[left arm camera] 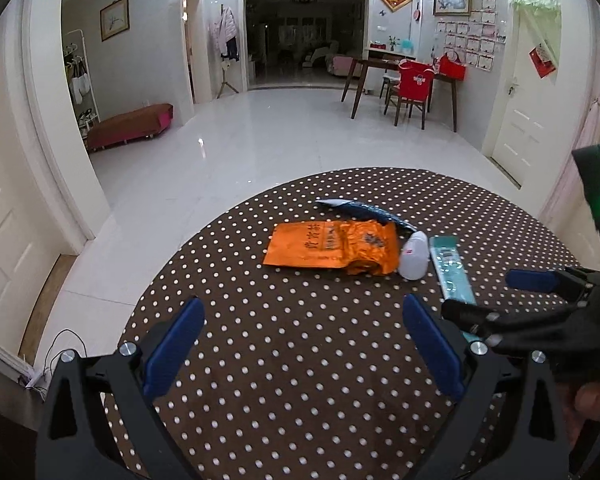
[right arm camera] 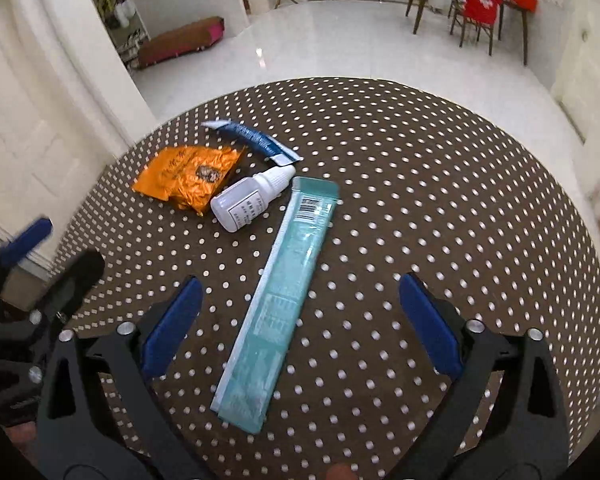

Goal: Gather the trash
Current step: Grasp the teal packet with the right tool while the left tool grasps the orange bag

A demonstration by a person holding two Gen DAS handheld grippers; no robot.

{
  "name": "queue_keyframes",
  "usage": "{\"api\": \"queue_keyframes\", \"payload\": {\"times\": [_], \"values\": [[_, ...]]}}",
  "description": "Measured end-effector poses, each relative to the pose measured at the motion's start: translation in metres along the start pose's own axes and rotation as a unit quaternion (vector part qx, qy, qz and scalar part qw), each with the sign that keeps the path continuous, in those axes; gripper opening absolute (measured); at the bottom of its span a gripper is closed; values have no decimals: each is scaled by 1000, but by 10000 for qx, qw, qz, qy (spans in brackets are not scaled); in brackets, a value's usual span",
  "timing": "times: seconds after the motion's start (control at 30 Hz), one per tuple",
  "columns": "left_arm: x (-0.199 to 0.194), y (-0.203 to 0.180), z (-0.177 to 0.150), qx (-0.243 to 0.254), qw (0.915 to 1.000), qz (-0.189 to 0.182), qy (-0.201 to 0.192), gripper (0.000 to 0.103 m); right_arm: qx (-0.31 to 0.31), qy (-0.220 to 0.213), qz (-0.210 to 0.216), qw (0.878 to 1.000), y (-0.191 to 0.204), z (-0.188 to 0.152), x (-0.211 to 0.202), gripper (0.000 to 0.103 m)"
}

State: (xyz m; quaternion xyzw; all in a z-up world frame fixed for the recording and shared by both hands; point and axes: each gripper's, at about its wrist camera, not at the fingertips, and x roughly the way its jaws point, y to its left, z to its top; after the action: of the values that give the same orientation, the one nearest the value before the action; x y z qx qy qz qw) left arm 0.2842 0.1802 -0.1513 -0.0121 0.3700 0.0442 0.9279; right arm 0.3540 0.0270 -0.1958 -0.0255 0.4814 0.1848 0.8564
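While four pieces of litter lie untouched on a round table [right arm camera: 440, 184] covered in a brown polka-dot cloth, two hand-held grippers hang over its near edge, and the job of collecting trash appears to be at its very start. No bin or bag is in sight in either view, so where the rubbish is bound cannot be told.

The right gripper [right arm camera: 300, 312] has its blue-padded jaws spread wide on either side of a long teal packet [right arm camera: 284, 300], which lies flat on the cloth between them and apart from both pads; nothing is gripped. The left gripper [left arm camera: 304, 340] is likewise spread open and empty above bare cloth, short of the pile.

The litter sits clustered toward the middle of the table. A crumpled orange foil pouch [left arm camera: 332, 248] lies flat and creased, printed with lettering. Just beside it, seemingly touching, a small white dropper bottle [right arm camera: 252, 198] lies on its side with its cap pointing away. Behind both is a twisted blue wrapper [right arm camera: 252, 138], empty and flattened. The teal packet, sealed along one white edge and bearing a barcode near its far end, is the nearest item and, by the look of things, the first likely to be lifted. All four remain to be gathered.
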Motion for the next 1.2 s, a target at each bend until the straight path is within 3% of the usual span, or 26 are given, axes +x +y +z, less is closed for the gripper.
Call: {"api": "queue_keyframes", "payload": {"times": [0.13, 0.17, 0.2, 0.27, 0.43, 0.53, 0.73, 0.83, 0.87, 0.9, 0.93, 0.97, 1.03, 1.07, 1.1, 1.2], "values": [[16, -1, 7, 48, 10000, 23, 57, 97, -590, -169, -404, 9973, 20, -6, 12, 54], [19, -2, 10, 58, 10000, 17, 69, 97, -612, -210, -328, 9974, 23, -8, 12, 38], [22, -4, 12, 71, 10000, 5, 68, 97, -642, -220, -373, 9970, 22, -8, 12, 30], [27, -8, 18, 126, 9999, -15, 68, 97, -622, -208, -298, 9974, 16, -8, 13, 25], [47, -18, 35, 254, 9996, 25, 74, 97, -461, -190, -283, 9984, -9, -9, 10, 25], [61, -21, 39, 354, 9992, 124, 120, 97, -305, -204, -146, 9992, -24, -12, 7, 20], [88, -36, 43, 778, 9958, 149, 464, 97, -163, -173, 15, 9997, -46, -14, -1, 20], [100, -42, 43, 909, 9932, -56, 727, 97, -152, -178, 89, 9997, -59, -12, -5, 26], [102, -42, 44, 879, 9930, -192, 762, 96, -161, -177, 134, 9996, -62, -10, -6, 34], [102, -41, 44, 831, 9929, -351, 779, 85, -201, -176, 170, 9995, -66, -9, -8, 46], [102, -39, 45, 747, 9926, -564, 774, 73, -255, -171, 140, 9994, -66, -7, -8, 49], [101, -39, 45, 763, 9929, -523, 747, 67, -356, -176, 54, 9992, -62, -8, -7, 50], [99, -41, 46, 843, 9925, -574, 671, 35, -552, -191, -125, 9982, -53, -9, -5, 49], [98, -42, 47, 834, 9928, -544, 658, 26, -667, -201, -237, 9973, -50, -10, -5, 40], [97, -41, 47, 767, 9931, -566, 680, 25, -728, -240, -341, 9965, -49, -10, -5, 29], [94, -32, 44, 447, 9941, -676, 720, 20, -606, -170, -284, 9976, -56, -10, -7, 26]]}}
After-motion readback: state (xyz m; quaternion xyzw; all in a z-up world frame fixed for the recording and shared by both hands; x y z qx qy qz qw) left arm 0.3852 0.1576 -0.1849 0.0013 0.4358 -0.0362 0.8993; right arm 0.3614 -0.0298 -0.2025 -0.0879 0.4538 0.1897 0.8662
